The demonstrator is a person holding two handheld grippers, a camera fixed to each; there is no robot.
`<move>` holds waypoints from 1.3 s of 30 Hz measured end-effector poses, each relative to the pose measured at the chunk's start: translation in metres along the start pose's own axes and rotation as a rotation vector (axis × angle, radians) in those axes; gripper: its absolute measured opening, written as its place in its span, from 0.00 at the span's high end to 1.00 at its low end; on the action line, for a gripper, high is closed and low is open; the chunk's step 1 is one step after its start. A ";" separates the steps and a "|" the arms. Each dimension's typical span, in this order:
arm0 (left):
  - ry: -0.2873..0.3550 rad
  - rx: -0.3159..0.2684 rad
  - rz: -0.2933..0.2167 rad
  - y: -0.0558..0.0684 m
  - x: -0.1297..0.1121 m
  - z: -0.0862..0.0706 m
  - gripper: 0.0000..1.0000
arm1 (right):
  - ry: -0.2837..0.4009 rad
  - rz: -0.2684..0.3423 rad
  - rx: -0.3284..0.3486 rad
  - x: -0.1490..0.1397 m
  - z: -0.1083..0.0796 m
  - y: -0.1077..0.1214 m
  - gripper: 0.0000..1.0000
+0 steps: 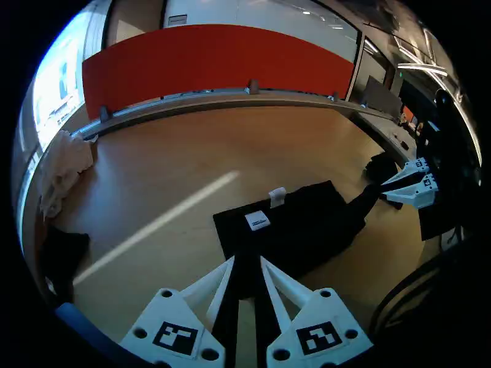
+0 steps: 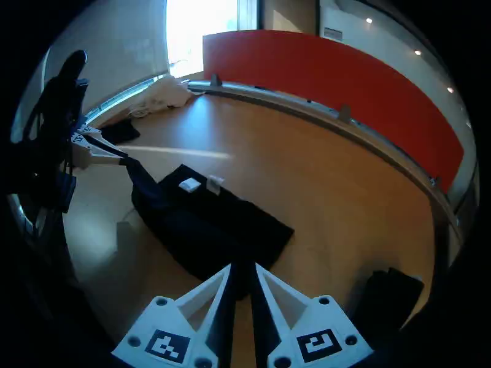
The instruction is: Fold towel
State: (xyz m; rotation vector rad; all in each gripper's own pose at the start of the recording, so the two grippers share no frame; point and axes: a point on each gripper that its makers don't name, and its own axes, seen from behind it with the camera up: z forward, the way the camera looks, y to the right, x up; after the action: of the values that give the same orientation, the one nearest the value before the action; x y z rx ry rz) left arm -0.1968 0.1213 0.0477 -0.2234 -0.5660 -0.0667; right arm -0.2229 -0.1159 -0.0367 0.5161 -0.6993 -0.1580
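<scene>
A black towel [image 1: 301, 227] lies spread on the wooden table [image 1: 245, 147], with two white tags [image 1: 258, 219] near its far edge. My left gripper [image 1: 247, 262] is shut on the towel's near corner. In the left gripper view my right gripper [image 1: 385, 187] pinches another corner at the right and lifts it off the table. In the right gripper view the towel [image 2: 208, 227] runs from my right gripper [image 2: 243, 268], shut on its near edge, to my left gripper [image 2: 123, 161], which holds the raised corner at the left.
A pile of white cloth [image 1: 64, 162] [image 2: 162, 95] lies by the table's far edge. Dark cloths [image 1: 61, 251] [image 2: 390, 297] lie near the table's ends. A red partition [image 1: 215, 61] [image 2: 344, 80] backs the table. A dark chair [image 2: 64, 80] stands behind my left gripper.
</scene>
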 end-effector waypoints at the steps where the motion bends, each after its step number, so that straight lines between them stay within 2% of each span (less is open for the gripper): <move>1: 0.001 0.000 0.001 -0.001 0.002 0.003 0.87 | -0.001 0.001 -0.005 0.001 0.002 0.002 0.87; 12: 0.001 0.012 0.010 -0.008 0.010 0.026 0.87 | 0.006 0.039 -0.041 0.013 0.023 0.020 0.87; 30: -0.001 0.032 0.003 -0.017 0.017 0.046 0.87 | 0.001 0.070 -0.059 0.020 0.046 0.033 0.87; 39: -0.011 0.030 0.000 -0.019 0.016 0.056 0.87 | -0.013 0.083 -0.057 0.014 0.053 0.034 0.86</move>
State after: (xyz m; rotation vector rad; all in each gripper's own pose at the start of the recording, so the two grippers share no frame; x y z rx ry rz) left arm -0.2153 0.1158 0.1055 -0.1952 -0.5775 -0.0567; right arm -0.2475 -0.1118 0.0231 0.4313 -0.7262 -0.1032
